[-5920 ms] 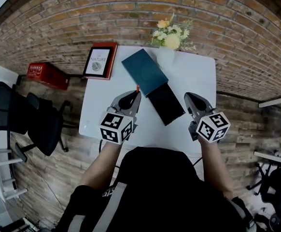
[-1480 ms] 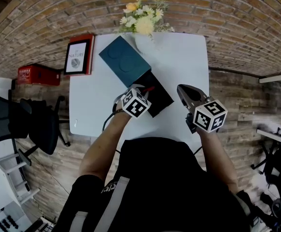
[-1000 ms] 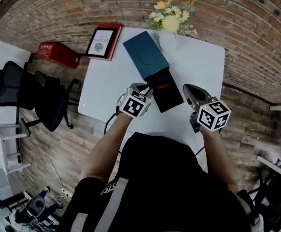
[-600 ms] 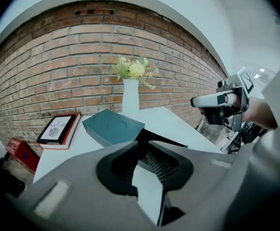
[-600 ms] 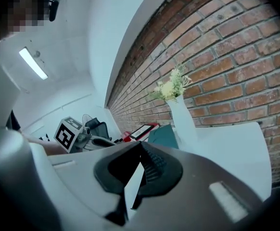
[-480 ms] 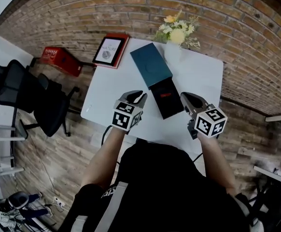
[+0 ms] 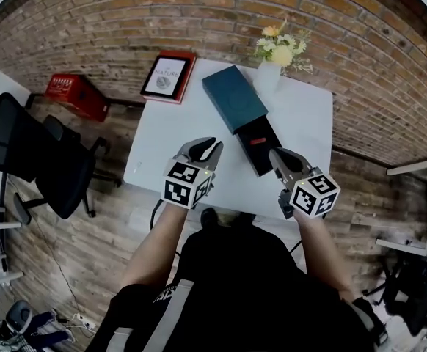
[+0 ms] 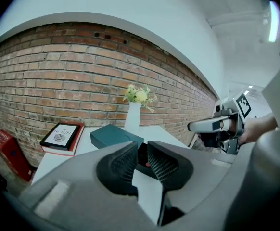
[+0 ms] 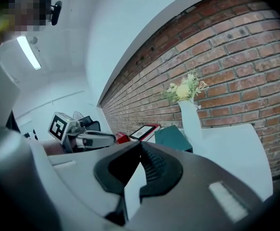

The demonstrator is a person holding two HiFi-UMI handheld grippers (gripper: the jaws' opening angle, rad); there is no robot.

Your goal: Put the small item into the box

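A small red item (image 7: pixel 256 140) lies inside the open black box (image 7: pixel 266 151) on the white table (image 7: pixel 162 141). The box's teal lid (image 7: pixel 234 98) rests against its far end. My left gripper (image 7: pixel 202 148) hovers left of the box, open a little and empty. The left gripper view looks between its jaws (image 8: pixel 142 153) at the red item (image 8: pixel 146 164) and the teal lid (image 8: pixel 112 134). My right gripper (image 7: pixel 278 157) hangs just right of the box, shut and empty; its pads meet at the tips (image 9: pixel 141 150).
A white vase of flowers (image 7: pixel 271 68) stands at the table's far edge by the brick wall. A framed book (image 7: pixel 168 75) leans at the back left corner. On the floor to the left are a red crate (image 7: pixel 74 94) and a black office chair (image 7: pixel 23 152).
The left gripper carried the red item over the black box, let it go inside, and drew back to the left. The right gripper stayed beside the box.
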